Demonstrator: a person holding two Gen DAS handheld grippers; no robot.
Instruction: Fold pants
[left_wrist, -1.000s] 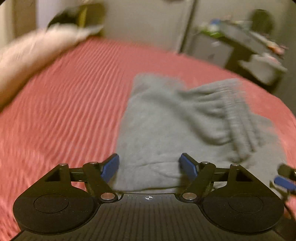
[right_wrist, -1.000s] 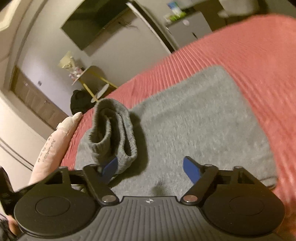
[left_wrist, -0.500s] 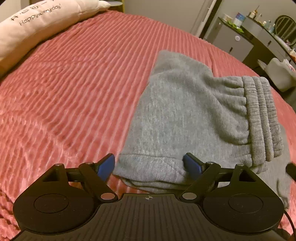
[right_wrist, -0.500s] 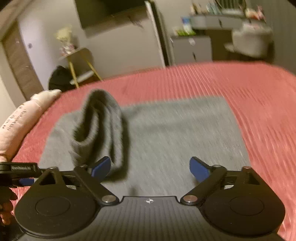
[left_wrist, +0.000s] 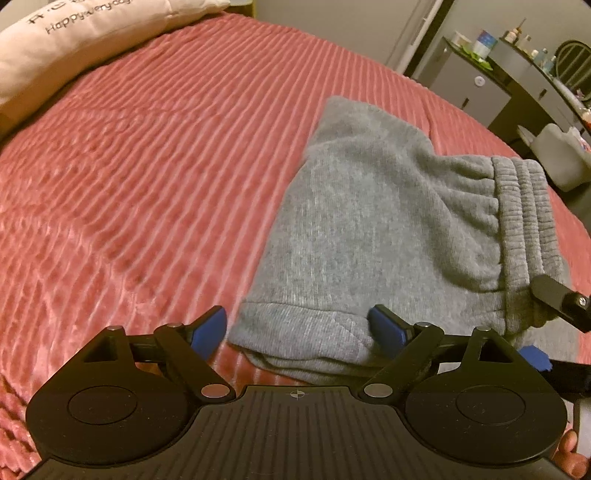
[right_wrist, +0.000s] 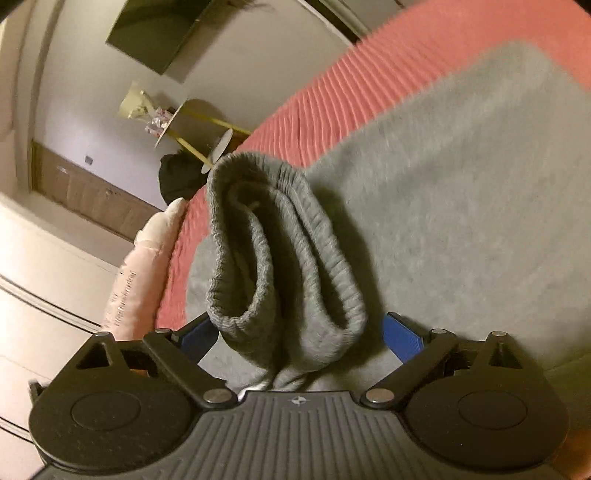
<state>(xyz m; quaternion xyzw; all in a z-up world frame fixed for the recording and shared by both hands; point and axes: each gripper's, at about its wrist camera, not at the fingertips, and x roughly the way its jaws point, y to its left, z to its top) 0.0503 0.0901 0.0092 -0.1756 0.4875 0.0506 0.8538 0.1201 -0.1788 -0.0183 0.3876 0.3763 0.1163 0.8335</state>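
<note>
Gray pants (left_wrist: 384, 236) folded on bedspread (left_wrist: 147, 166), 1 o'clock of opening, empty left gripper (left_wrist: 297, 328); right gripper (right_wrist: 301, 338) wide, straddling raised waistband (right_wrist: 280, 251) ungripped; band may flop open.

You have a cream pillow (left_wrist: 92, 40) at the far-left corner of the ribbed pink bedspread (left_wrist: 147, 166); a dresser (left_wrist: 476, 85) stands beyond its far-right edge.

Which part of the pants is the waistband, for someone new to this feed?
Start at the red ribbed bedspread, then find the grey pants folded on it. The waistband is the thick ribbed strip along their right edge in the left wrist view; only it has gathered elastic ridges, while the rest is smooth fleece.
</note>
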